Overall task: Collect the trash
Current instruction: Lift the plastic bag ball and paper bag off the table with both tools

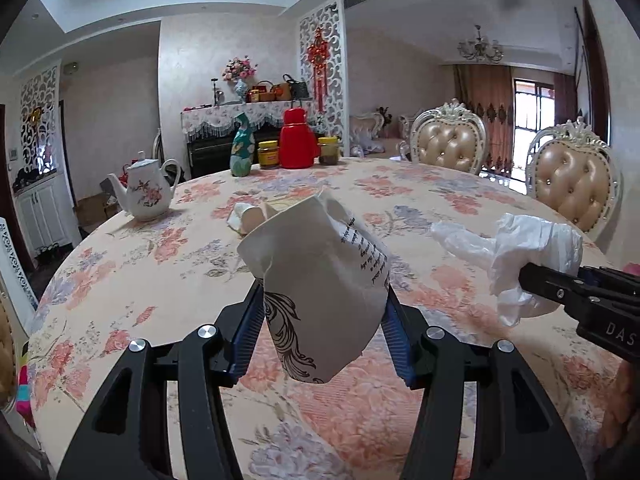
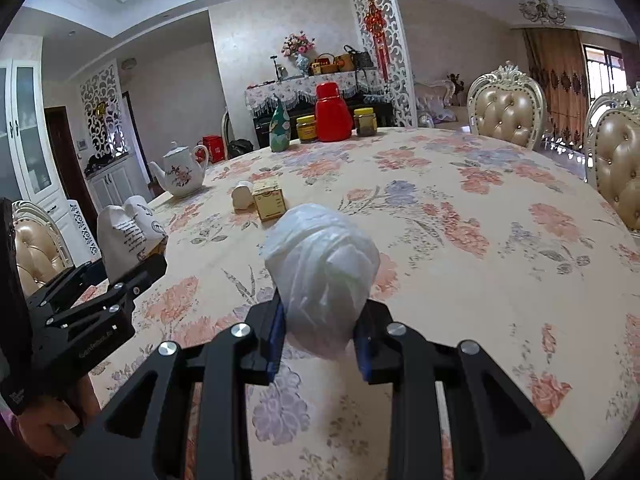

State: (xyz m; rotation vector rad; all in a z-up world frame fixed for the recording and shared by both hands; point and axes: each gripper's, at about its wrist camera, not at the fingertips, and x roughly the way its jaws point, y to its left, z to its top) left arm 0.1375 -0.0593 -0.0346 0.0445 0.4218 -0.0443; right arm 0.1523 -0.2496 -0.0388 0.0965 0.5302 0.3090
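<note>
**Both tongs loaded, more rubbish waiting on the table**

Nearest the left wrist camera, the left gripper [image 1: 324,320] is clamped on a crushed paper cup [image 1: 320,280]. The blue pads press into its dented sides, so the cup hangs clear of the flowered tablecloth [image 1: 160,280] with its mouth tipped away from the camera. The grip sits around the middle of the cup, probably because the squashed wall gives the pads something flat to bite on.

Beside it, the right gripper [image 2: 320,320] is closed tight on a balled-up white plastic bag [image 2: 320,268]. The jaws stand almost together, as thin, soft film needs, and most of the bag bulges out ahead of the fingers. It too is lifted off the cloth. From the left camera the two loads ride side by side, near but not touching, which suggests both are being carried to one place; no bin shows in either view.

Further along the table lie a small white tipped-over cup [image 2: 243,196] and a yellowish carton [image 2: 271,200], just beside each other. They look like the trash still to be collected.

Beyond them stand things that belong: a flowered teapot [image 2: 182,174] near the left edge, then at the far rim a red flask [image 2: 333,114] between two jars and a green bottle [image 2: 280,126].
</note>
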